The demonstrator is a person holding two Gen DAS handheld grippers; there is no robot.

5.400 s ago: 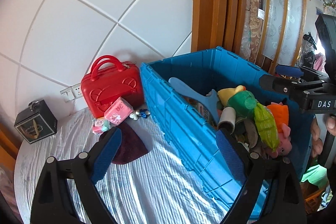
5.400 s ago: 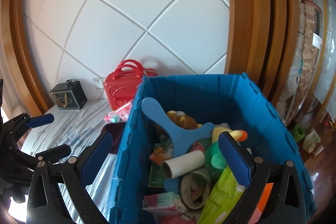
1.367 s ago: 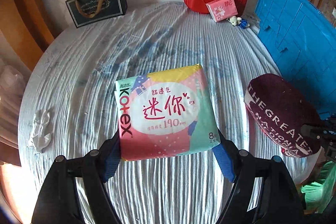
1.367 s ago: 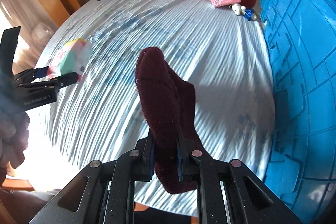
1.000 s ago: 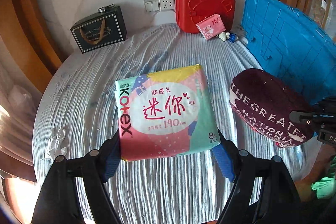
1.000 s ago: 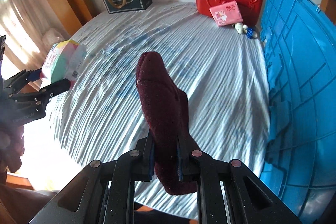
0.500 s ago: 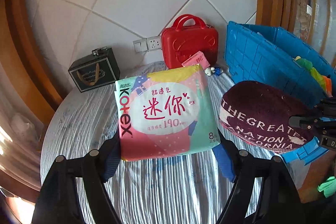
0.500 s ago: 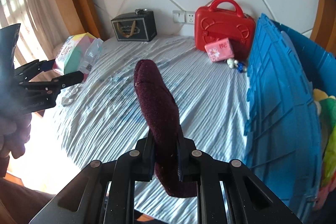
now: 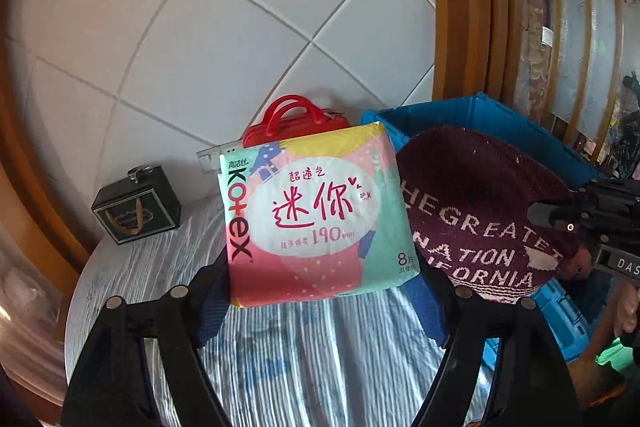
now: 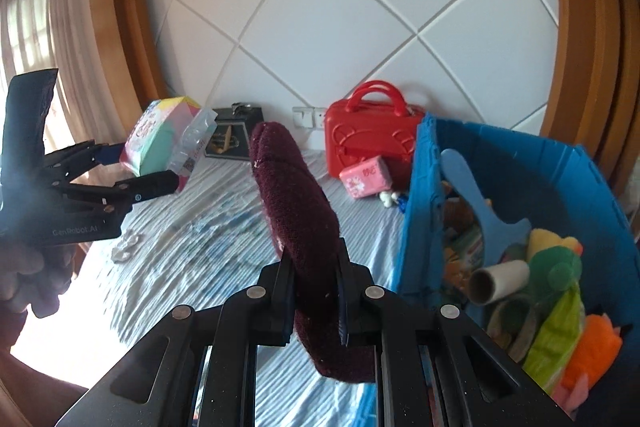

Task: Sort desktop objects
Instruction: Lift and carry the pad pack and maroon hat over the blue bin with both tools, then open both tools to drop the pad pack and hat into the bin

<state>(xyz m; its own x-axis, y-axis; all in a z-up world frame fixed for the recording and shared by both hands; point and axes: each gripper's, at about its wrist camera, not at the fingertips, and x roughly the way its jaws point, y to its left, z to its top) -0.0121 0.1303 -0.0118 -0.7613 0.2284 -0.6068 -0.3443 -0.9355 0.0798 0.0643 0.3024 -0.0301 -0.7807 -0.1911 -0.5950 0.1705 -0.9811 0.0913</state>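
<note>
My left gripper [image 9: 320,291] is shut on a colourful Kotex pad pack [image 9: 316,215] and holds it up in the air above the table; the pack also shows at the left of the right wrist view [image 10: 160,135]. My right gripper [image 10: 314,291] is shut on a maroon knit hat [image 10: 298,211], also lifted; the hat shows in the left wrist view [image 9: 480,211] with white lettering, just right of the pack. A blue crate [image 10: 560,163] holding several toys and items stands to the right.
A red carry case [image 10: 368,135] stands at the wall with a pink tissue pack [image 10: 366,177] and small trinkets [image 10: 390,201] before it. A black gift box [image 9: 138,211] sits at the back left. A striped cloth covers the round table [image 10: 200,247].
Both grippers have risen and tilted up from the table, each carrying its object, and swung toward the blue crate. More wall and the crate's inside now show.
</note>
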